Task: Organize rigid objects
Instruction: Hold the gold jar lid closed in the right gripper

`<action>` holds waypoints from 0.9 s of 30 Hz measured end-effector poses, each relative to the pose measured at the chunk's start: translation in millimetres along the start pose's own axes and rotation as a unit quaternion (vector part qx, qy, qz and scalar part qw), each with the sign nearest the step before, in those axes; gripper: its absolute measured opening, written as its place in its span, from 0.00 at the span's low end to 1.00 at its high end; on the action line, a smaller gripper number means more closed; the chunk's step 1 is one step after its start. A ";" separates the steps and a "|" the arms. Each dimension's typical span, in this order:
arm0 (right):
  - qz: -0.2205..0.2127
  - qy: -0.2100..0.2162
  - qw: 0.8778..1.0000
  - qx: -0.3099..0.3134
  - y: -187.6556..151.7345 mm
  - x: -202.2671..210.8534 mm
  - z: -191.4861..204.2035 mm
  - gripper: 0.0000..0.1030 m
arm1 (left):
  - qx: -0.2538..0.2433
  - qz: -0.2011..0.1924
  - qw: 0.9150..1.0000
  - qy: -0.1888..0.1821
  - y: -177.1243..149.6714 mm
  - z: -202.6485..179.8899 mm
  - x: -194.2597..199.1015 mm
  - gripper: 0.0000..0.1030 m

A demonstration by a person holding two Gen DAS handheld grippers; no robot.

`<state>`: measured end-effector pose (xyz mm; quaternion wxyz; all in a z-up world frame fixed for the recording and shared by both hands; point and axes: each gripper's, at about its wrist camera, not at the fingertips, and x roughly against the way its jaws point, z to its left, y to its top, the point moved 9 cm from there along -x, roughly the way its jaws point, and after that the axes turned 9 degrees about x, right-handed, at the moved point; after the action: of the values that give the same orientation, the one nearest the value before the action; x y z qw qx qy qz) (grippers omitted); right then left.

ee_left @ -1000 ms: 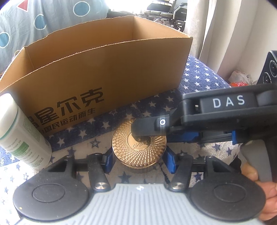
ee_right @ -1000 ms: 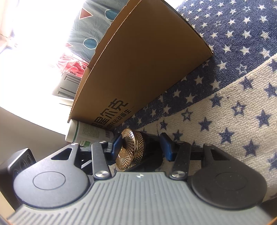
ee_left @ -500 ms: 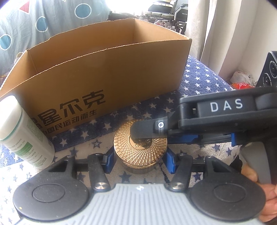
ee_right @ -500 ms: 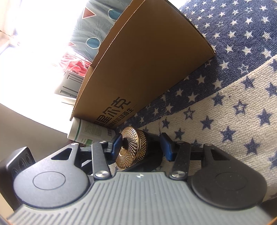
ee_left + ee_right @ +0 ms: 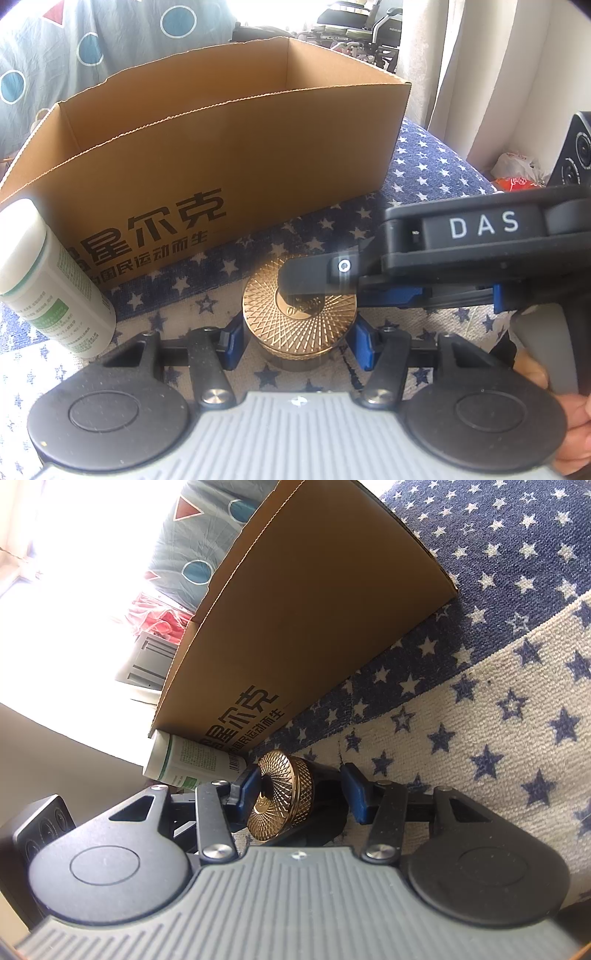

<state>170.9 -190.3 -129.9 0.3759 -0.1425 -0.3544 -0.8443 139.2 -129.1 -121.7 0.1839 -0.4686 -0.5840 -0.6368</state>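
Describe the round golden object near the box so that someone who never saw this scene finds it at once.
Find the open cardboard box with black printed characters on the star-patterned cloth. In front of its printed wall, right of the white bottle, sits a low round jar. Only it has a shiny golden lid with a fine crisscross pattern, and both grippers reach to it.

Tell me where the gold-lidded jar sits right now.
In the left wrist view the gold-lidded jar stands low and centre on the star-patterned cloth, before the cardboard box, right of the white bottle.
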 end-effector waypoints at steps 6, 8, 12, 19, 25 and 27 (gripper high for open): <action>-0.001 0.000 1.000 -0.001 -0.5 -0.2 -0.1 0.47 | 0.001 0.000 1.000 0.000 0.0 0.1 0.4 0.55; -0.001 0.000 1.000 -0.001 -0.3 -0.2 -0.3 0.47 | 0.000 0.000 1.000 0.000 0.0 0.1 0.5 0.55; 0.000 0.000 1.000 0.000 -0.3 -0.4 -0.2 0.47 | 0.002 0.001 1.000 0.001 0.0 0.9 1.3 0.55; -0.001 0.008 1.000 -0.010 0.5 -1.0 -2.3 0.47 | 0.002 0.002 1.000 -0.001 0.4 0.3 1.3 0.55; -0.005 0.008 1.000 -0.017 2.3 3.5 -8.3 0.47 | 0.000 -0.002 1.000 -0.001 3.1 0.6 0.9 0.56; -0.005 0.006 1.000 -0.016 1.9 2.8 -8.1 0.47 | -0.001 -0.003 1.000 -0.002 3.8 0.7 -0.1 0.56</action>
<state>170.6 -198.4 -133.3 0.3720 -0.1415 -0.3389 -0.8525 142.5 -129.4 -119.7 0.1806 -0.4681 -0.5848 -0.6374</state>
